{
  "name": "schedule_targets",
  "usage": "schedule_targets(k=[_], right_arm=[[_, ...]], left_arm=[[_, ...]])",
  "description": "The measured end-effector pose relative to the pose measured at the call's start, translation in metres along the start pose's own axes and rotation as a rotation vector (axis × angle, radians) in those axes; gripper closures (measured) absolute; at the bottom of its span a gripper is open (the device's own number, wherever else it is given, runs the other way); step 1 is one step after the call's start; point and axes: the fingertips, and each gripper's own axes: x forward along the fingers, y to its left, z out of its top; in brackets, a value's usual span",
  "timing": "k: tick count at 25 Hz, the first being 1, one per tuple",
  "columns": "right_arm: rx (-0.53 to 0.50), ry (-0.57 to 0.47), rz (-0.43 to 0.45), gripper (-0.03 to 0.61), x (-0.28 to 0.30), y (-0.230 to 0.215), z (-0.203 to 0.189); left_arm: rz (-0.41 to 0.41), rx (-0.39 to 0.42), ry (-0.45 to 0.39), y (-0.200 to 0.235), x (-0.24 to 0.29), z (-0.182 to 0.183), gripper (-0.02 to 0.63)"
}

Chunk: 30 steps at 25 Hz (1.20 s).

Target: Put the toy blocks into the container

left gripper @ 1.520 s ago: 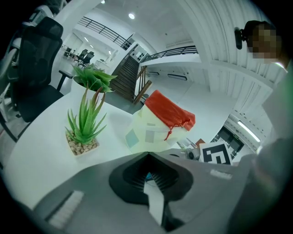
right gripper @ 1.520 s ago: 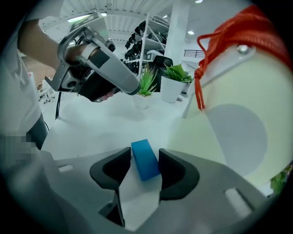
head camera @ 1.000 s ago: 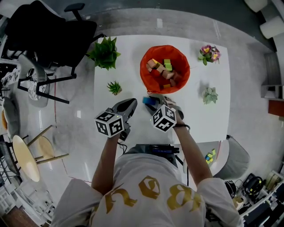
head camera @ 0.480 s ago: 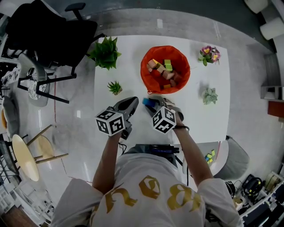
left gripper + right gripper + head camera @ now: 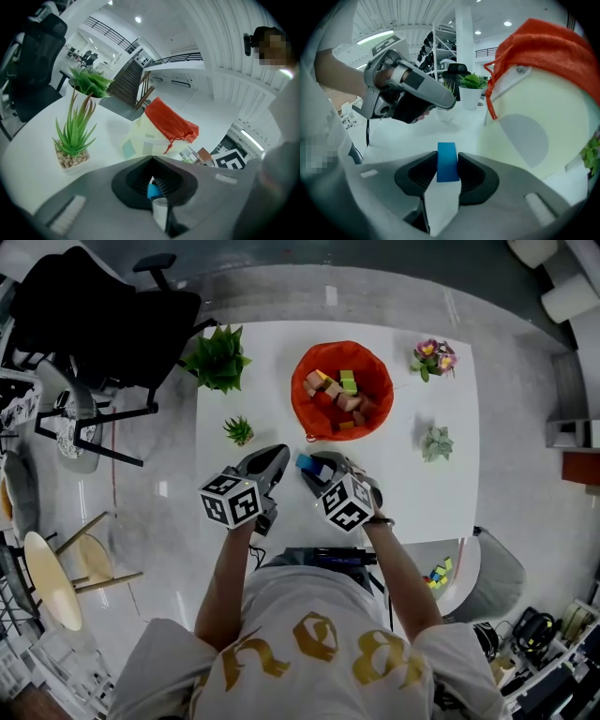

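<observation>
1. The right gripper (image 5: 315,469) pinches a blue block (image 5: 305,463) between its jaws, lifted over the white bench (image 5: 417,498) just in front of the container (image 5: 306,411).
2. In the right gripper view, the blue block (image 5: 447,160) stands upright in the right gripper (image 5: 448,177), with a jaw pressed to each of 2 opposite faces.
3. The container (image 5: 543,122) fills the right side of that view. It has a pale body with an orange liner folded over its rim.
4. From above, the container holds a pile of toy blocks (image 5: 338,390) in tan, green, yellow and red.
5. The left gripper (image 5: 274,458) hangs over the bench to the left of the right gripper, close beside it but apart.
6. In the left gripper view, the left gripper (image 5: 151,160) has its jaw tips pressed together, and the container (image 5: 157,133) stands ahead of them.
7. A small spiky plant (image 5: 239,430) stands just left of the left gripper, and a larger leafy plant (image 5: 217,357) sits at the bench's far left corner.
8. A flowering plant (image 5: 431,355) and a pale succulent (image 5: 436,442) stand to the right of the container.
</observation>
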Motion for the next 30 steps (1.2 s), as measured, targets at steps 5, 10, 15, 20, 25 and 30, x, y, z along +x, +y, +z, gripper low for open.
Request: schedule_targets(k=[5,10,15,20,25,30], right_arm=[[0.064,-0.046,-0.015,0.412,-0.013,-0.004,0.006],[0.108,-0.09,-0.042,0.413,-0.025,-0.008,0.015],[0.108,-0.141,-0.064,0.413,-0.04,-0.007,0.032],[0.134,-0.172,-0.072,0.413,-0.054,-0.01,0.042],[0.161,-0.234,-0.091,0.413,-0.075,-0.013,0.059],[0.182,-0.299,-0.117,0.413,-0.095,-0.016,0.077]], left_arm=[[-0.008,0.014,-0.024,-0.007,-0.001,0.009,0.612],[-0.013,0.026,-0.051,-0.014,-0.007,0.018,0.612],[-0.014,0.033,-0.078,-0.02,-0.013,0.026,0.612],[-0.018,0.053,-0.103,-0.03,-0.018,0.038,0.612],[-0.026,0.068,-0.128,-0.04,-0.023,0.049,0.612],[-0.045,0.08,-0.148,-0.049,-0.024,0.06,0.612]])
